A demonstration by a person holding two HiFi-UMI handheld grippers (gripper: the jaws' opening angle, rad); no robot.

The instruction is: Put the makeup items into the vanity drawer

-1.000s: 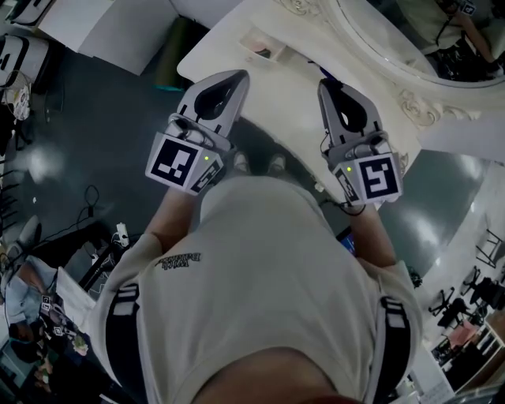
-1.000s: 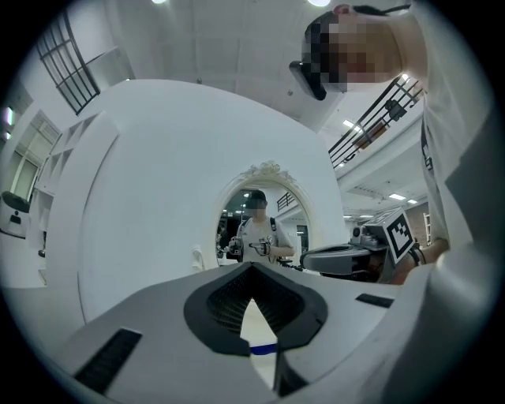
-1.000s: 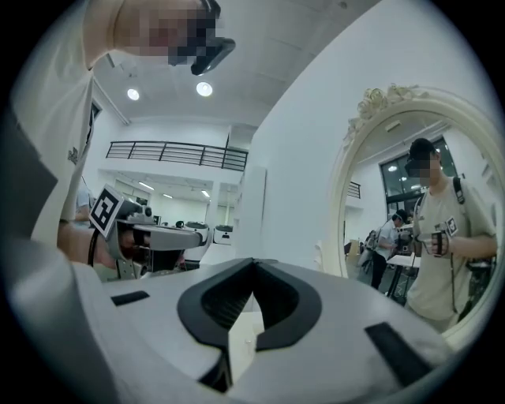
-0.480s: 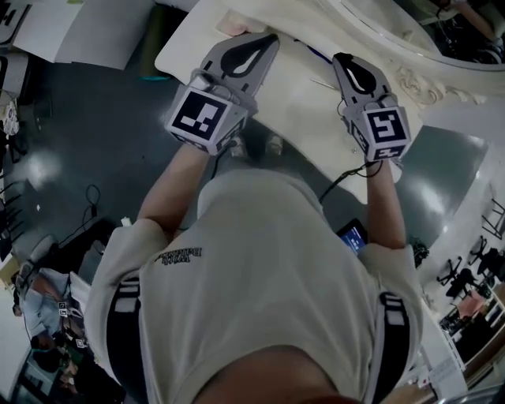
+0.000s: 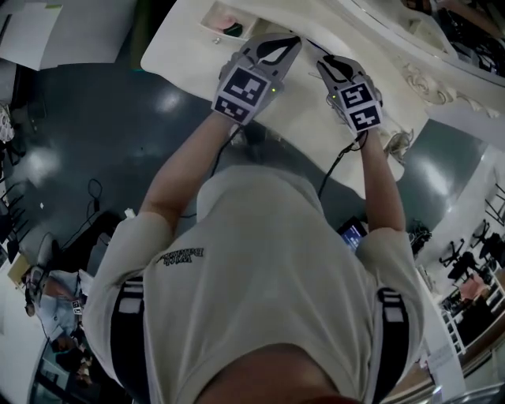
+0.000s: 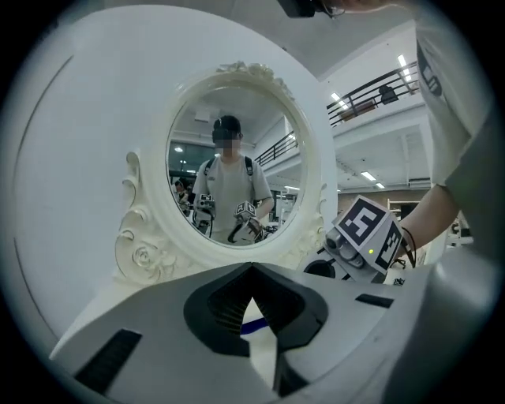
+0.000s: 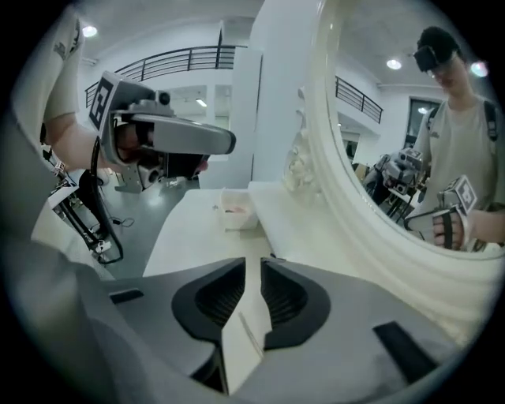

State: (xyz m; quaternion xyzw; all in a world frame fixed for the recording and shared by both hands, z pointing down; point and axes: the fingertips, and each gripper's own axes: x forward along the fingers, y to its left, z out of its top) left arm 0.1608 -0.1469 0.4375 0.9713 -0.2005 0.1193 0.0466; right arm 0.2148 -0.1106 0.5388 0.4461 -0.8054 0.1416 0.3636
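Over the white vanity top (image 5: 185, 49), right under the big oval mirror (image 6: 233, 177), sitting with both grippers side by side and tipped down toward the surface. Looks like lining up for a first pick rather than carrying anything. On the left gripper (image 5: 293, 39), tips pinched together with nothing caught in there, just a slim blue stick (image 6: 254, 326) peeking through the gap lower down, lying on the top beyond. Probably a pencil or liner, can't say for sure. On the right gripper (image 5: 321, 60), just been easing the jaws apart, only a narrow slit so far, bare tabletop showing through and nothing between. Guessing prep for grabbing something thin, hence the small opening and the steeper downward tilt. Rest of the makeup seems to live in the little open box (image 5: 209, 16) way off at the far left corner, well apart from both grippers, something pinkish inside. No sign of the drawer in any view, presumably tucked under the front edge and hidden by the top and the person's body. Nothing stowed yet by the look of things. Needs a grab first, then a free gripper for pulling the drawer, maybe the reason for an empty left.
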